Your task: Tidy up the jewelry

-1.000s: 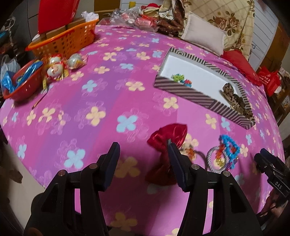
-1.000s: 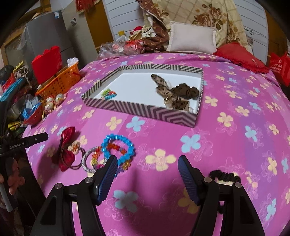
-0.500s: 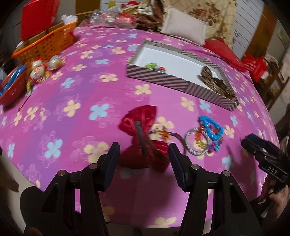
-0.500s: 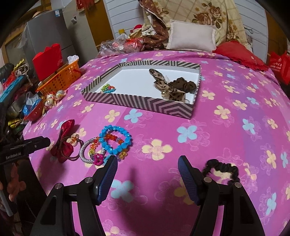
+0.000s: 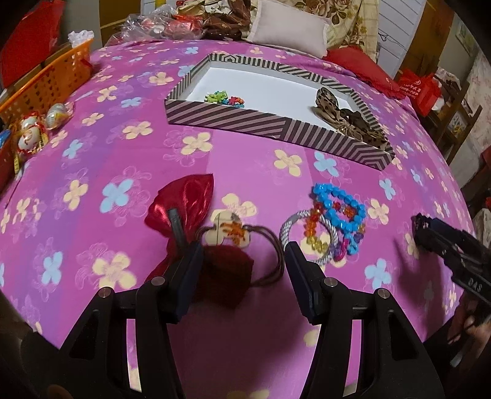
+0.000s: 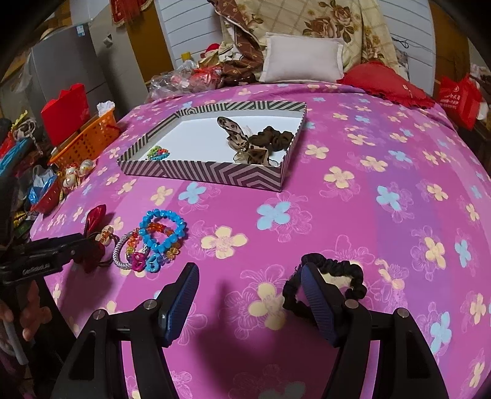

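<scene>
A striped box [image 5: 233,118] [image 6: 214,175] holds a small colourful bracelet [image 5: 224,98], a leopard bow [image 6: 242,138] and a brown scrunchie [image 6: 276,138]. On the pink cloth lie a red bow clip [image 5: 187,202] [image 6: 95,214], a wooden hair tie [image 5: 230,231], a grey band [image 5: 310,242] and blue bead bracelets [image 5: 340,211] [image 6: 162,230]. My left gripper [image 5: 244,261] is open, its lower red bow half between the fingers. My right gripper [image 6: 250,282] is open; a black scrunchie [image 6: 334,276] lies around its right finger.
An orange basket [image 5: 52,79] [image 6: 89,138] and wrapped round ornaments [image 5: 36,125] sit at the left edge. Pillows [image 6: 303,60], a red cushion [image 6: 386,84] and plastic bags [image 5: 159,26] lie at the back. The cloth's front edge is close below both grippers.
My left gripper has moved right and forward until the red bow sits between its fingers. My right gripper has drawn back and right, bringing the black scrunchie to its right finger.
</scene>
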